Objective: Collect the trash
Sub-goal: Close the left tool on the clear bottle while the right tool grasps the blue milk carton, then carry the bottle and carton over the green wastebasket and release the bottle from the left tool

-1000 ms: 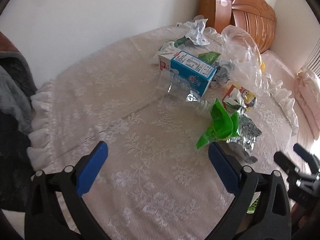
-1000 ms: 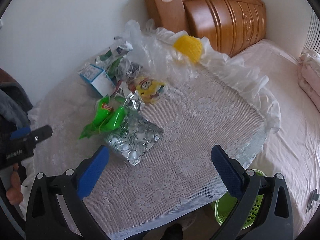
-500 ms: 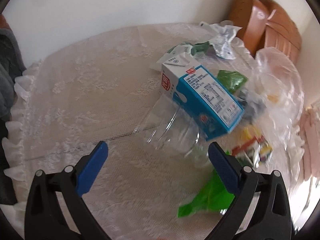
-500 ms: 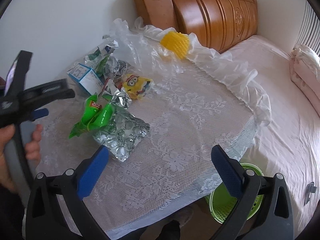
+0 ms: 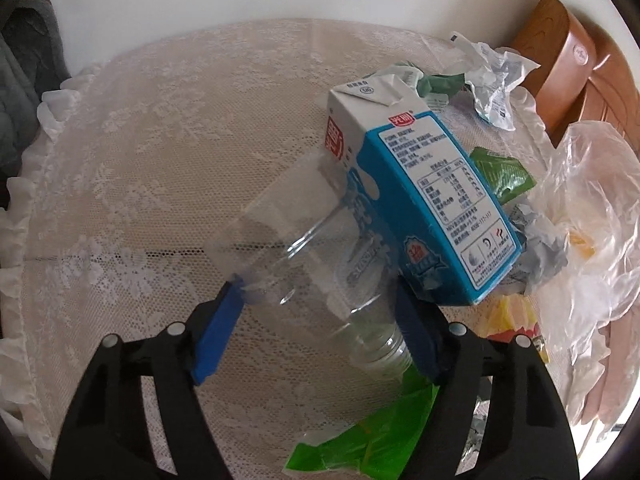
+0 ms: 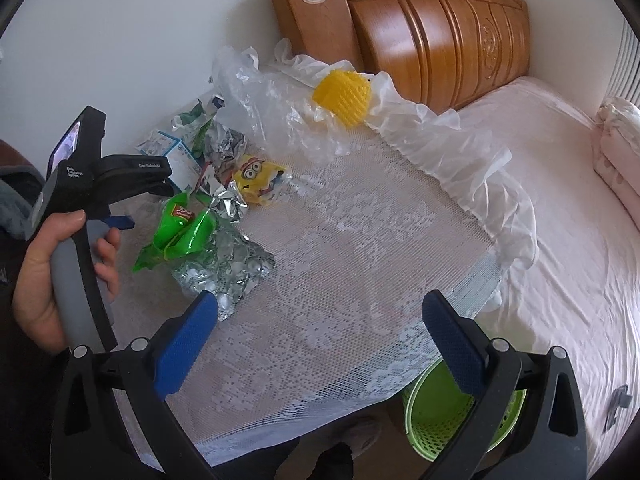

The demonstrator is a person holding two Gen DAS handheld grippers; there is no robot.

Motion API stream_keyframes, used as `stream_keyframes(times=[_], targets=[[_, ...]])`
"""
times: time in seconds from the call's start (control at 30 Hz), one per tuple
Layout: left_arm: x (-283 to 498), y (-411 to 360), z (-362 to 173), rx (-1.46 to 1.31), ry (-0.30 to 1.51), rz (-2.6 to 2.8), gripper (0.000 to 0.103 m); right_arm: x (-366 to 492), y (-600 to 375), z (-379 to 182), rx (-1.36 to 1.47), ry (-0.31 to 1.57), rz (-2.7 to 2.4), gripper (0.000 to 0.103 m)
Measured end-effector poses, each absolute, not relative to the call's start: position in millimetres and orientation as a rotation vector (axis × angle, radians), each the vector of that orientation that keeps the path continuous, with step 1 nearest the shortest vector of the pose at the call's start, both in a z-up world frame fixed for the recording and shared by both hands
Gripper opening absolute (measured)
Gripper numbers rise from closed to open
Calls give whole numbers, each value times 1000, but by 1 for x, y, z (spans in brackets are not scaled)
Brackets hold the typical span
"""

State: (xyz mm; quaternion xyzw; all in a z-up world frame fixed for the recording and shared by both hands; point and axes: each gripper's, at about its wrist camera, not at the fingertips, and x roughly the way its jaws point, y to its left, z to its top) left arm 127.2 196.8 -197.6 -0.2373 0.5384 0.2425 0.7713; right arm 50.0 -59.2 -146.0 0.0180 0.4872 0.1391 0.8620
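Note:
A clear plastic bottle (image 5: 312,264) lies on the lace-covered table (image 5: 140,168), its neck toward me, leaning against a blue and white milk carton (image 5: 420,200). My left gripper (image 5: 320,312) straddles the bottle; its jaws are closing and both blue pads meet the bottle's sides. A green wrapper (image 5: 372,436) lies just below it. In the right wrist view my right gripper (image 6: 320,332) hangs open over the table's near edge with nothing between its fingers. The green wrapper (image 6: 180,232), a silver foil bag (image 6: 224,268) and a yellow cartoon packet (image 6: 260,178) lie to its left.
A crumpled clear plastic bag (image 6: 272,112) and a yellow mesh ball (image 6: 344,96) sit at the table's far side. A green basket (image 6: 448,412) stands on the floor below the table edge. A wooden headboard (image 6: 420,28) and pink bed (image 6: 560,200) are to the right. A hand (image 6: 44,280) holds the left tool.
My left gripper came down and in over the bottle, rolled, and narrowed from wide open onto its sides. The right gripper drifted slightly and stays open.

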Motion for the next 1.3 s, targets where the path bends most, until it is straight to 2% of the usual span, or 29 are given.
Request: stream_keyframes(times=[0.27, 0.57, 0.9, 1.07, 1.17, 1.3], targets=[[92, 212, -185, -455, 1096, 465, 71, 65, -45, -132, 0, 987, 409, 101], [39, 252, -149, -303, 1026, 384, 71, 114, 70, -105, -197, 907, 655, 101], [-13, 291, -140, -234, 968, 349, 71, 194, 188, -159, -499, 957, 679, 100], [-12, 295, -138, -225, 960, 315, 71, 204, 195, -177, -477, 1043, 710, 57], [-9, 296, -136, -230, 957, 291, 71, 202, 195, -176, -426, 1060, 714, 47], [-10, 288, -131, -191, 944, 265, 71, 195, 184, -159, -296, 1059, 732, 45]])
